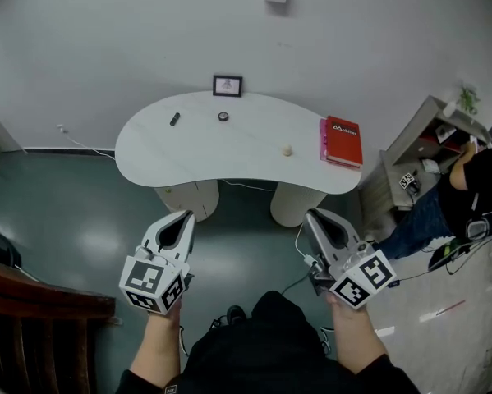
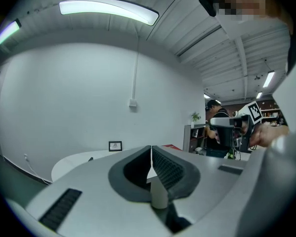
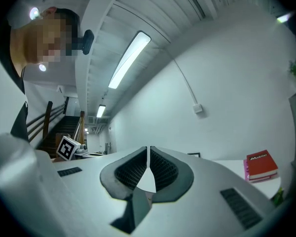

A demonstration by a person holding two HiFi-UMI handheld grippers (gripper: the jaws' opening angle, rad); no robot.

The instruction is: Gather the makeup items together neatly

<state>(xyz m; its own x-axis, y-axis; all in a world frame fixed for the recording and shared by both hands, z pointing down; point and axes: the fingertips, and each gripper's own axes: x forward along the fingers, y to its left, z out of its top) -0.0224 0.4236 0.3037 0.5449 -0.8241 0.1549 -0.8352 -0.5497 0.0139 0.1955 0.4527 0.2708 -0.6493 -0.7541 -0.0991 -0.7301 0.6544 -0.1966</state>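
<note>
Three small makeup items lie spread on the white curved table (image 1: 196, 158): a short black tube (image 1: 174, 119) at the left, a round black compact (image 1: 223, 116) near the back, and a small cream ball (image 1: 287, 150) toward the right. Both grippers hang in the air in front of the table, well short of it. My left gripper (image 1: 186, 215) is shut and empty, as the left gripper view (image 2: 151, 148) shows. My right gripper (image 1: 310, 214) is also shut with nothing between its jaws (image 3: 148, 151). The black tube (image 2: 90, 158) shows far off in the left gripper view.
A red book (image 1: 342, 141) lies at the table's right end, and a small picture frame (image 1: 227, 85) stands at its back edge against the wall. A shelf unit (image 1: 422, 150) and a seated person (image 1: 475, 191) are at the right. A dark wooden stair rail (image 1: 32, 310) is at the lower left.
</note>
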